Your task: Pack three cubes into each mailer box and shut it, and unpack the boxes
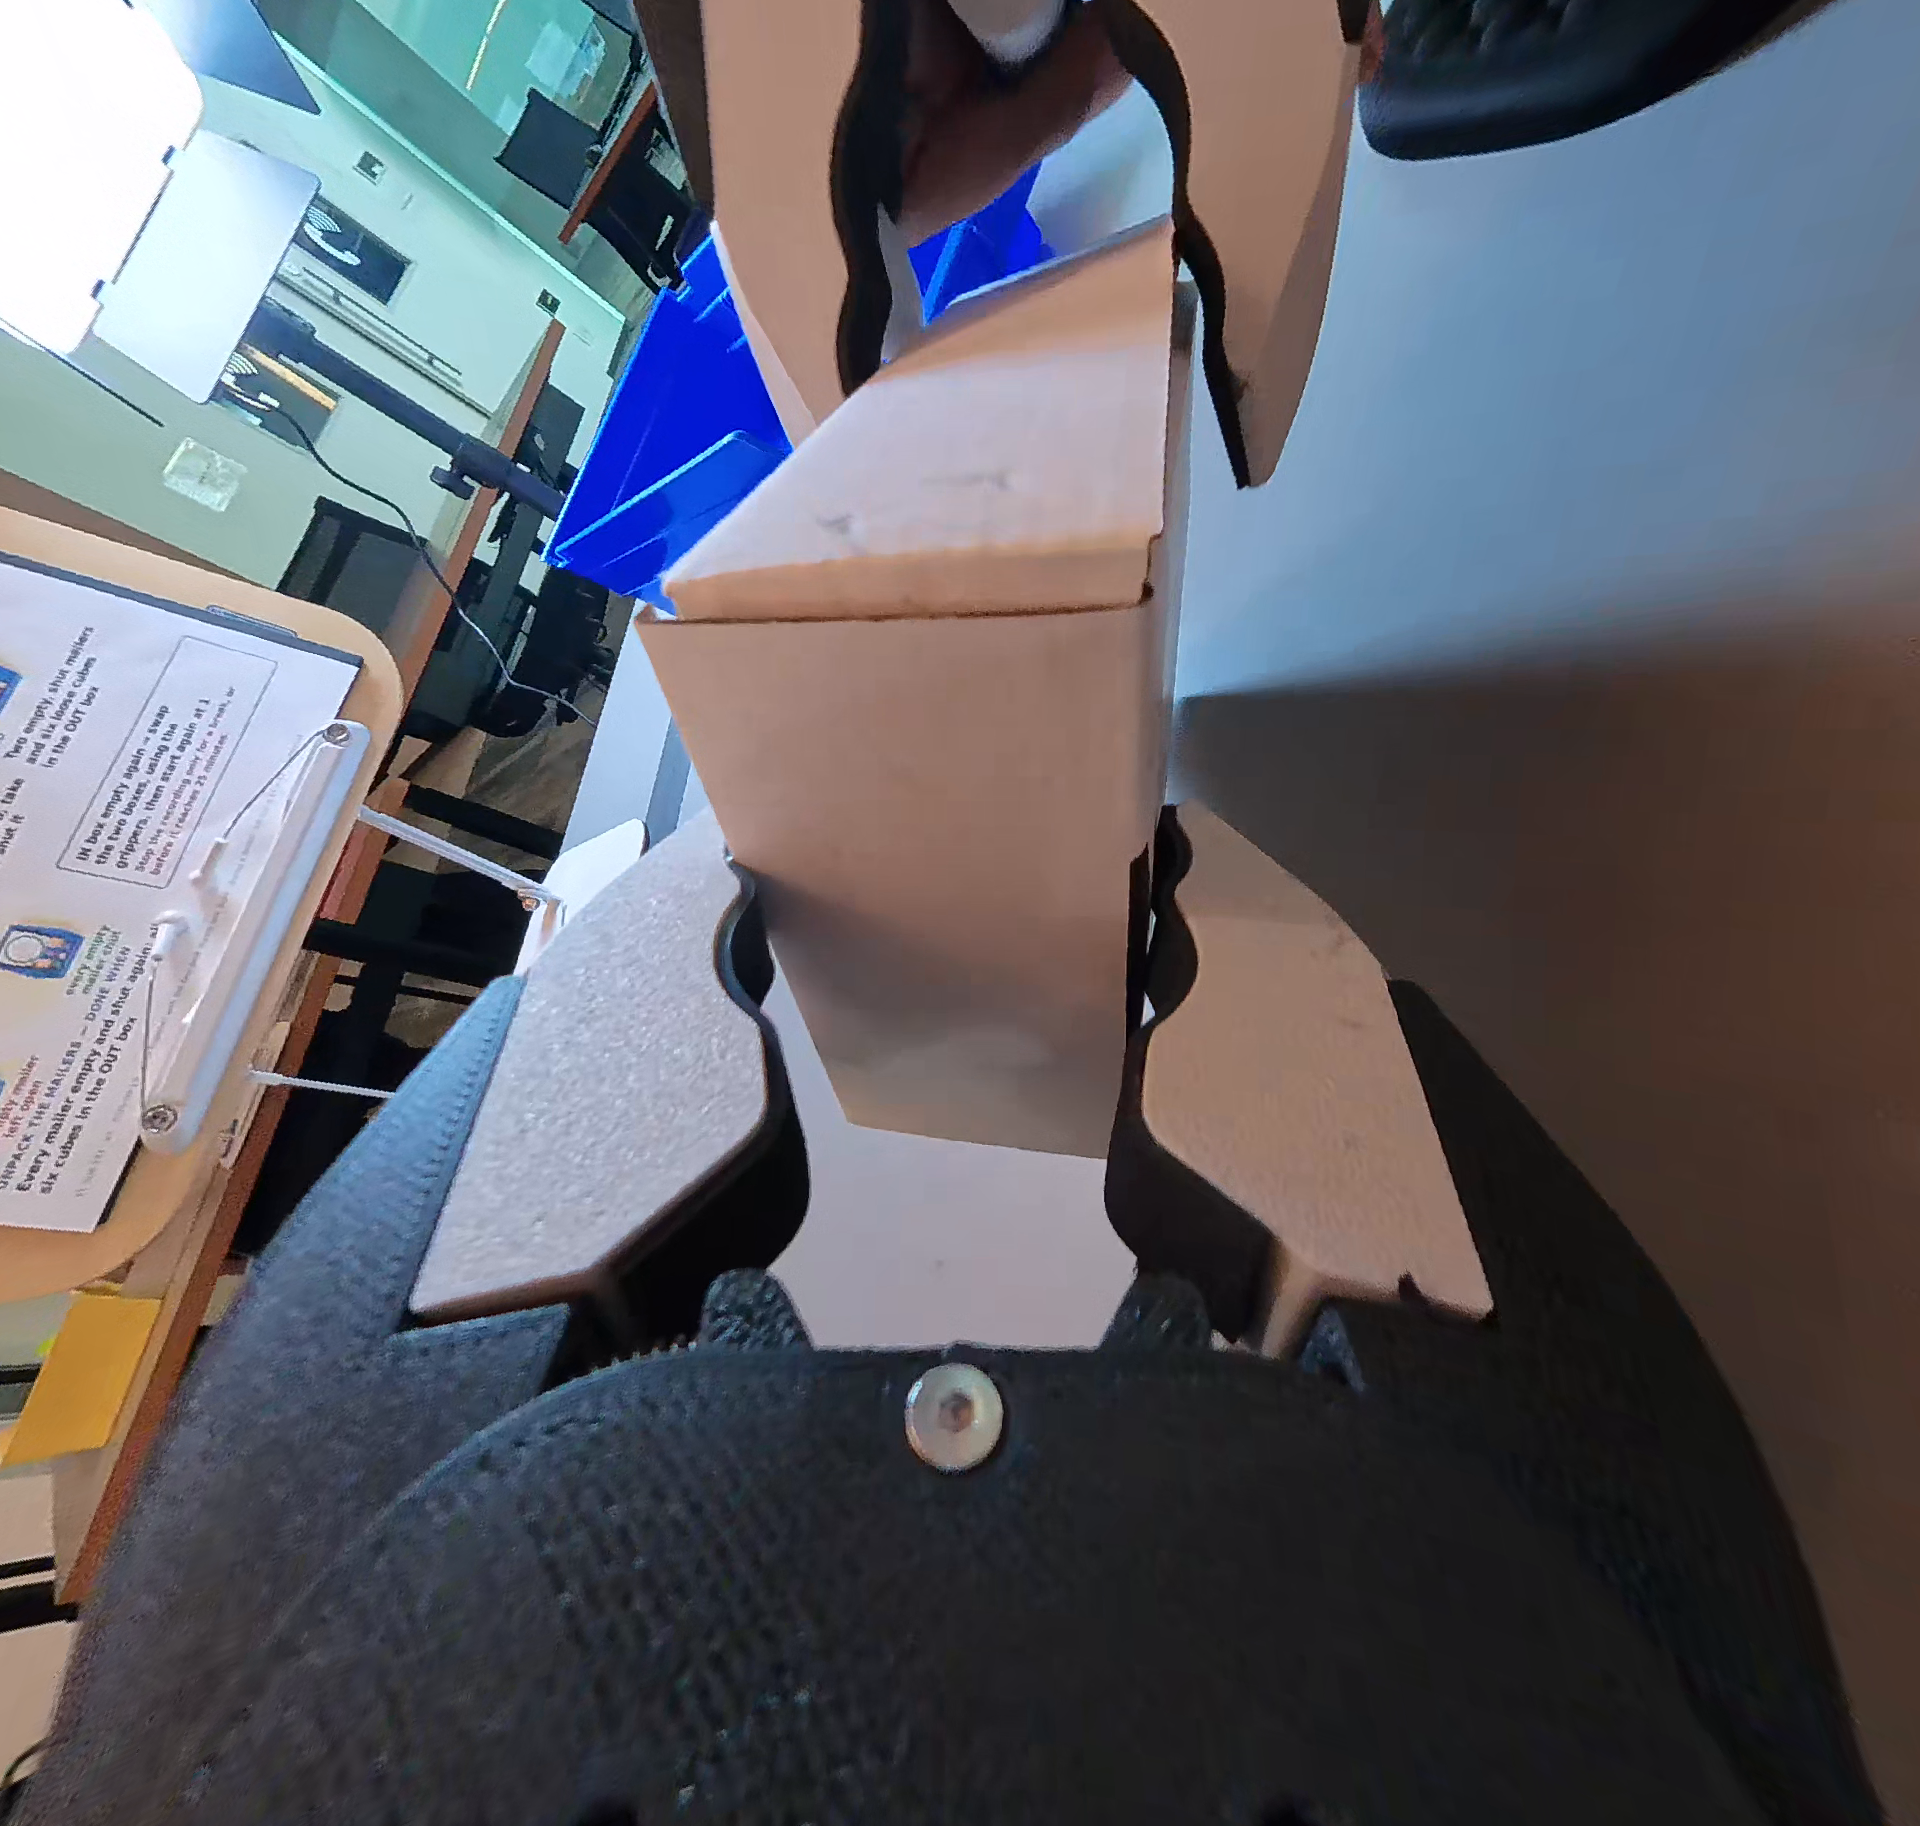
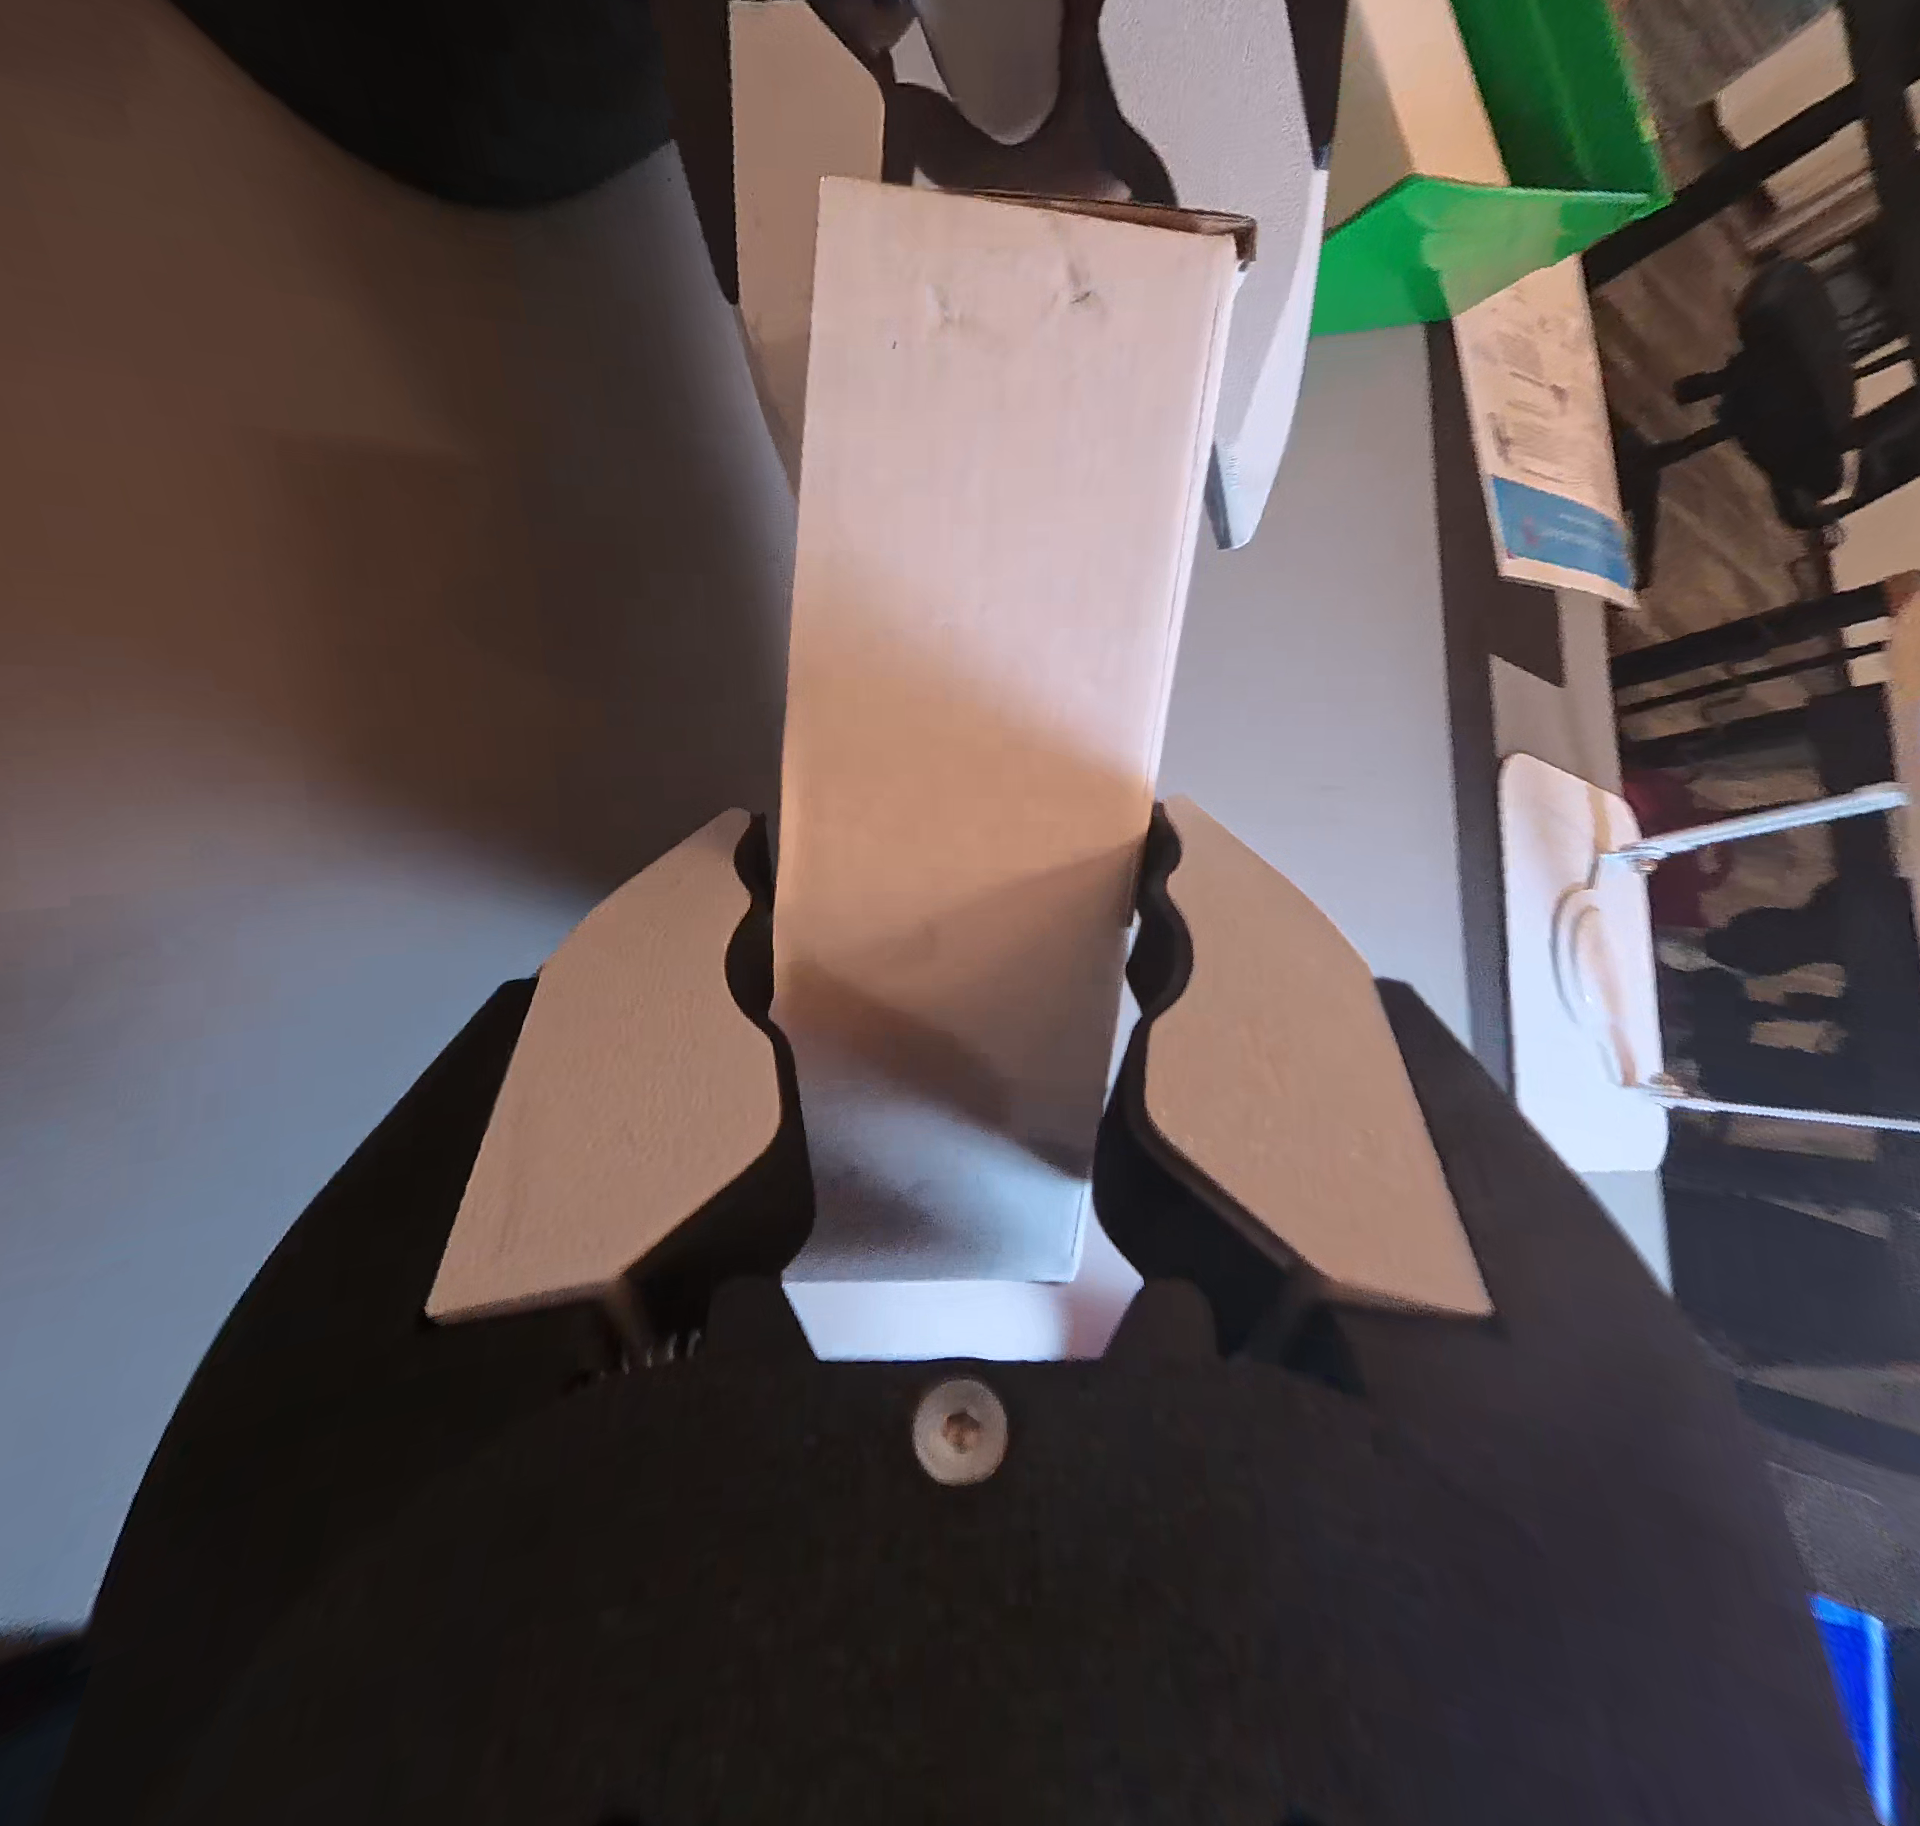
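Note:
A white cardboard mailer box is held between both grippers, one at each end, above the white table. Its lid looks closed along a seam, and no cubes are visible. My left gripper is shut on the near end of the box. The right gripper clamps the far end. In the right wrist view, my right gripper is shut on the box, and the left gripper grips the opposite end.
A blue bin stands behind the box in the left wrist view. A green bin sits at the table's far edge beside a printed sheet. An instruction sheet on a stand is at the left. The table shows grey-white. Some 6 centimeters of space lies between my two pairs of fingers.

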The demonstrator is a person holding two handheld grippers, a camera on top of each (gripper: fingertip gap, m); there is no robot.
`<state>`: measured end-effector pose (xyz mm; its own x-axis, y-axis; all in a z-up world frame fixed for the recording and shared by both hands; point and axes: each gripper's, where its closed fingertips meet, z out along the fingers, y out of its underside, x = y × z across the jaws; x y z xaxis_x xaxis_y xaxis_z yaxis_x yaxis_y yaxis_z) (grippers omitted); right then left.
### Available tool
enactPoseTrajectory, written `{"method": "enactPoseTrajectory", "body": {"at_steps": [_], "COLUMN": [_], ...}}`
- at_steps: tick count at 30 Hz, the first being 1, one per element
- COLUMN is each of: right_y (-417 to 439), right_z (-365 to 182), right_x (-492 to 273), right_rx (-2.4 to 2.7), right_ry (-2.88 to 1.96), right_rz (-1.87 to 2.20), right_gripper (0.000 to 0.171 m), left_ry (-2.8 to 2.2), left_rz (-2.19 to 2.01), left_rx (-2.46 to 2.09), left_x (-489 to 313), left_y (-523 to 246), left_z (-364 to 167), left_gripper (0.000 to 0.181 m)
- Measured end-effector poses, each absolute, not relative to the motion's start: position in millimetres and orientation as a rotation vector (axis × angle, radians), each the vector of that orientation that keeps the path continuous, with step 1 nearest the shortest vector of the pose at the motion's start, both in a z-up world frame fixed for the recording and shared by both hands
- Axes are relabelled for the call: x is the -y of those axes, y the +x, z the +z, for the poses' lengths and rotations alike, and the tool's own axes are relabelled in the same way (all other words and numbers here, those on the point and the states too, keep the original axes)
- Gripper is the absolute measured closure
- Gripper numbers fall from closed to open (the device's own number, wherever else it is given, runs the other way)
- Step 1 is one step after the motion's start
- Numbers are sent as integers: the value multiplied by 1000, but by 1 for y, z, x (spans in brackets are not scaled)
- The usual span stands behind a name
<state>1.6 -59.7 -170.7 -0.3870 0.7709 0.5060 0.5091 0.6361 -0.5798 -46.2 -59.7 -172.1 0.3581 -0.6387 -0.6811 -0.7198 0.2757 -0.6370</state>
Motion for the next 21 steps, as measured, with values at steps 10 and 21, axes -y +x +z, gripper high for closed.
{"method": "enactPoseTrajectory", "body": {"at_steps": [10, 21], "right_y": [18, 27], "right_z": [-173, -172], "right_x": [65, 66], "right_rx": [2328, 2292], "right_ry": [-1030, -1102], "right_rz": [524, 793], "right_gripper": [103, 104], "left_ry": [-1325, -1356], "left_rz": [122, 69], "left_rx": [-1359, -1376], "left_x": [64, 65], "left_y": [-36, -29], "left_z": [-175, -188], "left_gripper": [110, 111]}}
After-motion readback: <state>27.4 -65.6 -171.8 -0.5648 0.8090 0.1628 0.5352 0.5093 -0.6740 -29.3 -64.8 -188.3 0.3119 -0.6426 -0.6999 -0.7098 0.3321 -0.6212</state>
